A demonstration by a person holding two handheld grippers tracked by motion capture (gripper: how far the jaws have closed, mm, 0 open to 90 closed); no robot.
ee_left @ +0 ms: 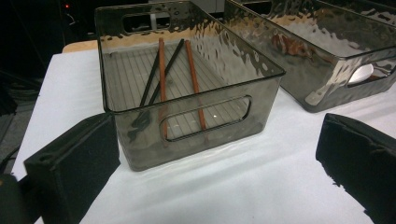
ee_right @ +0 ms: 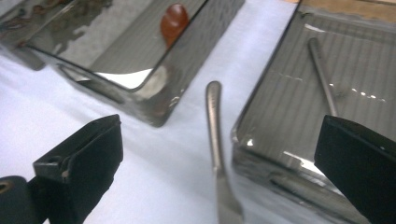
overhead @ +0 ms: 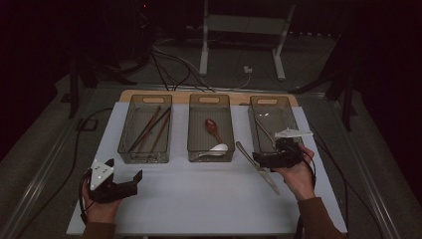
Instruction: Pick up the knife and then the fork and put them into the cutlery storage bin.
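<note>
Black jaws of right gripper (ee_right: 219, 168) spread wide, nothing clamped, straddling metal knife (ee_right: 215, 154) flat on white table (overhead: 199, 199). Knife handle between middle bin (ee_right: 154, 88) and right bin (ee_right: 289, 140), blade end nearest lens. Red spoon (ee_right: 173, 21) inside middle bin; metal utensil (ee_right: 322, 74) inside right bin. Left gripper (ee_left: 215, 168) likewise wide open and empty, facing left bin (ee_left: 196, 126) with chopsticks (ee_left: 161, 70) inside.
</note>
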